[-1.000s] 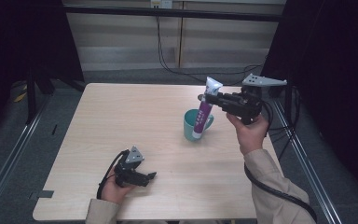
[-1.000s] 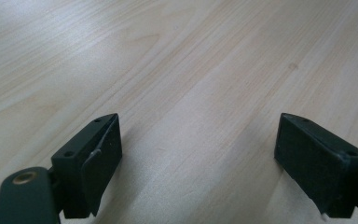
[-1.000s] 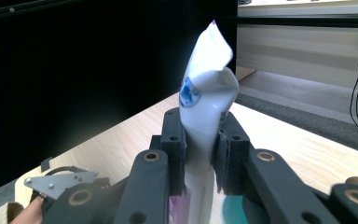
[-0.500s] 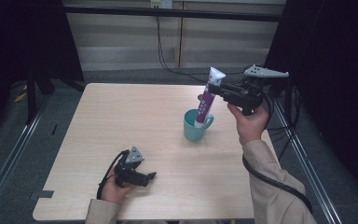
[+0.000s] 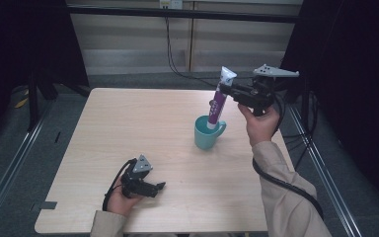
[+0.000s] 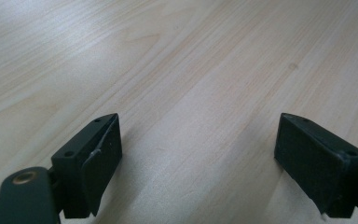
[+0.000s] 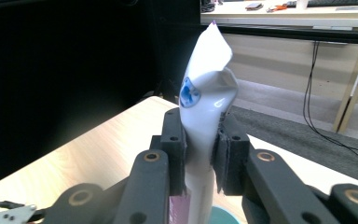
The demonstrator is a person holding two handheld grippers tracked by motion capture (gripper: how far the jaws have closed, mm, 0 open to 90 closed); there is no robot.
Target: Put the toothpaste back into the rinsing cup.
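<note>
High view: the wooden table [image 5: 128, 128] carries my teal mug [image 5: 208, 134] right of centre. My right gripper [image 5: 227, 92] is clenched on the upper end of a purple-and-white toothpaste tube [image 5: 218, 101], cap end down inside the mug, tilted, I'd judge for lifting out or seating. My left gripper [image 5: 159, 186] rests released on the table, parked. The tube's label is too blurred to read.

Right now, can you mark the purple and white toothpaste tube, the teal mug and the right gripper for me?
purple and white toothpaste tube [image 5: 217, 102], high view, on its purple middle.
teal ceramic mug [image 5: 205, 139], high view, on its outer wall.
right gripper [image 7: 200, 154], right gripper view, midway between the fingers clamping the tube.
</note>
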